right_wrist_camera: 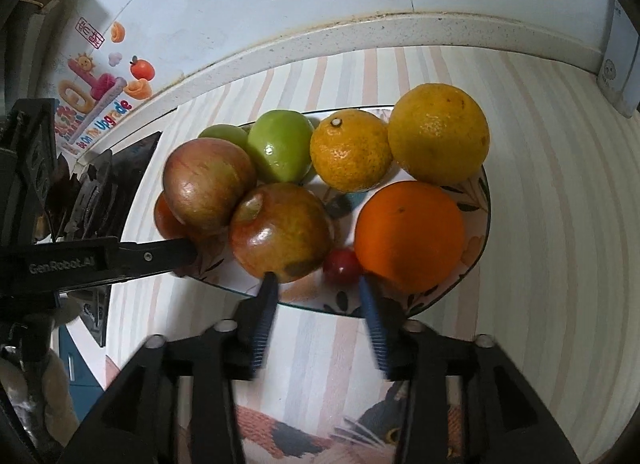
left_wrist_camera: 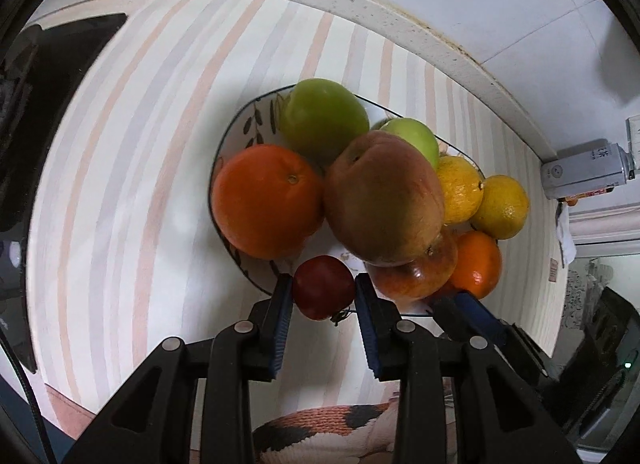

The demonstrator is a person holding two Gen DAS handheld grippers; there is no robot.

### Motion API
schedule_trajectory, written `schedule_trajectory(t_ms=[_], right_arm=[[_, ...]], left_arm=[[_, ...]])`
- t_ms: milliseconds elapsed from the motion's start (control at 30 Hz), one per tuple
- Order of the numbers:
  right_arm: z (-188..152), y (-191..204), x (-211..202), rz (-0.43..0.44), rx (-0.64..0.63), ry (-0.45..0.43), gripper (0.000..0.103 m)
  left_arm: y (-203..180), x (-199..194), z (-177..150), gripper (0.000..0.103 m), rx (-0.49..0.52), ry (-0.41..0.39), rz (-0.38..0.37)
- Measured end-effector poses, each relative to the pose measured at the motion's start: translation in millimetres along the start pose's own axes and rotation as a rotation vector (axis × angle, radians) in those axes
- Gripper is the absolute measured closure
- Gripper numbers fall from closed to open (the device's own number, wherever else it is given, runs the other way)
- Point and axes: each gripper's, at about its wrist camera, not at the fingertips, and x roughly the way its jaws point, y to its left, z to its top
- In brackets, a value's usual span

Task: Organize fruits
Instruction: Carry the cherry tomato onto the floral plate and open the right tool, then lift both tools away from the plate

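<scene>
Red and soft, the tomato (left_wrist_camera: 324, 288) sits at the near rim of the plate (left_wrist_camera: 240, 120), between the orange (left_wrist_camera: 266, 200) and a low apple (left_wrist_camera: 416, 276). The left gripper (left_wrist_camera: 322, 282) is closed on it, one blue pad on each flank. The edges are dim, so I read the pads as pressing rather than just touching.

To do this well, keep the squeeze light, since a tomato will likely bruise or split. Draw it back over the rim and then up rather than straight up. The big apple (left_wrist_camera: 380, 200) rests on other fruit just beside it and could roll if nudged. The stem end points toward the camera, so the pads should stay on the smooth sides.

The right gripper (right_wrist_camera: 316, 280) has its jaws apart and holds nothing. One finger tip touches an apple (right_wrist_camera: 280, 232), and the other is near an orange (right_wrist_camera: 408, 232).

Only the left view shows the grip on the tomato. In the right view the left gripper's finger runs in under the apples, and I cannot pick out the tomato there. The right view alone shows a small red fruit (right_wrist_camera: 342, 266) just past the open jaws. It also shows two yellow citrus (right_wrist_camera: 350, 150) in full.
</scene>
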Motion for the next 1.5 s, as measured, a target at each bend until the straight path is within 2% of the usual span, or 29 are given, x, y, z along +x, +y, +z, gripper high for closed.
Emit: schedule_trajectory(t_ms=[67,133,200,300,367,400,500,600,800,1033,1233,1500], right_arm=[[-1.3,4.0,-5.5,-0.015,-0.004,-0.008,0.027],[-2.5,5.2,-13.3,-0.019,-0.003,-0.018,0.026],[-3.3,4.7,-20.6,-0.030,0.004,-0.016,0.026],[-6.3,2.8,-36.9,-0.082,0.010,-0.009,0.011],[-9.1,-0.1,-47.2,-0.116,0.008,-0.005,0.009],[-10.4,-0.8,-52.1,-0.132,0.006,-0.005,0.009],[-15.3,-3.9,-69.8,-0.174,0.009,-0.011,0.007],[-18.9,-5.7,-86.5,-0.206,0.010,-0.024,0.006],[-28.1,-0.9,-128.8,-0.224,-0.005,-0.074,0.006],[-47.7,20.4,-191.6,-0.240,-0.032,-0.150,0.006],[-83.1,47.5,-248.5,-0.251,-0.044,-0.238,0.006],[-152.6,85.7,-318.9,-0.265,-0.027,-0.339,0.006]], left_arm=[[0.5,-2.3,-2.0,0.063,0.007,-0.005,0.014],[1.7,-4.7,-3.2,0.053,0.008,-0.009,0.027],[3.0,-8.6,-5.0,0.049,0.009,-0.018,0.040],[4.0,-19.4,-11.7,0.037,0.022,-0.040,0.065],[1.5,-28.4,-19.6,0.017,0.053,-0.064,0.118],[0.3,-31.9,-23.6,0.015,0.067,-0.075,0.140],[-3.7,-44.9,-38.6,0.014,0.107,-0.111,0.211],[-7.0,-58.4,-53.9,0.013,0.124,-0.143,0.250],[-22.1,-83.3,-83.4,0.013,0.144,-0.196,0.256],[-42.7,-134.5,-118.2,0.013,0.181,-0.332,0.276],[-46.1,-184.6,-157.0,0.013,0.200,-0.432,0.255],[-36.7,-245.9,-222.0,0.013,0.256,-0.529,0.239]])
